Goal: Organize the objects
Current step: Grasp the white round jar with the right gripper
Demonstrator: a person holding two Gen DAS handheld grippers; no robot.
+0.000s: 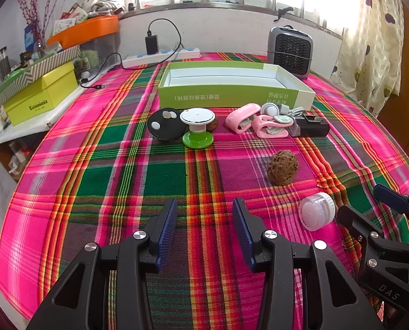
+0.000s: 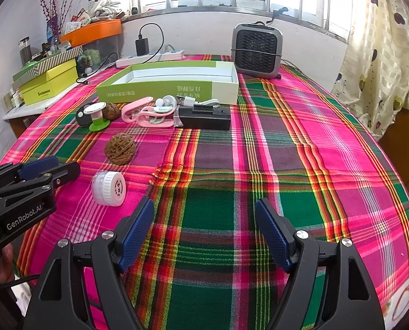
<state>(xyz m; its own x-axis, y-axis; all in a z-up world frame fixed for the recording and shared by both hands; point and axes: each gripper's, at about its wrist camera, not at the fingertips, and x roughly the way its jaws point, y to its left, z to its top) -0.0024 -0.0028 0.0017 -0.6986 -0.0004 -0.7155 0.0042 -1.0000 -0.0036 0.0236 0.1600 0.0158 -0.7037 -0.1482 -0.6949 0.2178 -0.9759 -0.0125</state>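
Both grippers, left [image 1: 204, 229] and right [image 2: 204, 231], are hovering with fingers wide, holding nothing. The jar [image 2: 109, 188] is lying near, between them, likely first for the far box [image 2: 171, 89].

The left gripper [image 1: 204, 211] hovers low over the plaid cloth [image 1: 122, 165], jaws apart with nothing between them. To its right a white jar [image 1: 316, 211] lies on its side, just beside the right gripper [image 1: 369, 206], whose jaws also stand apart. A walnut [image 1: 283, 167] sits farther out. Beyond it a black disc [image 1: 163, 125], a green spool [image 1: 197, 129], pink clips [image 1: 255, 122] and a black charger [image 1: 311, 128] line up before the open green box [image 1: 232, 95].
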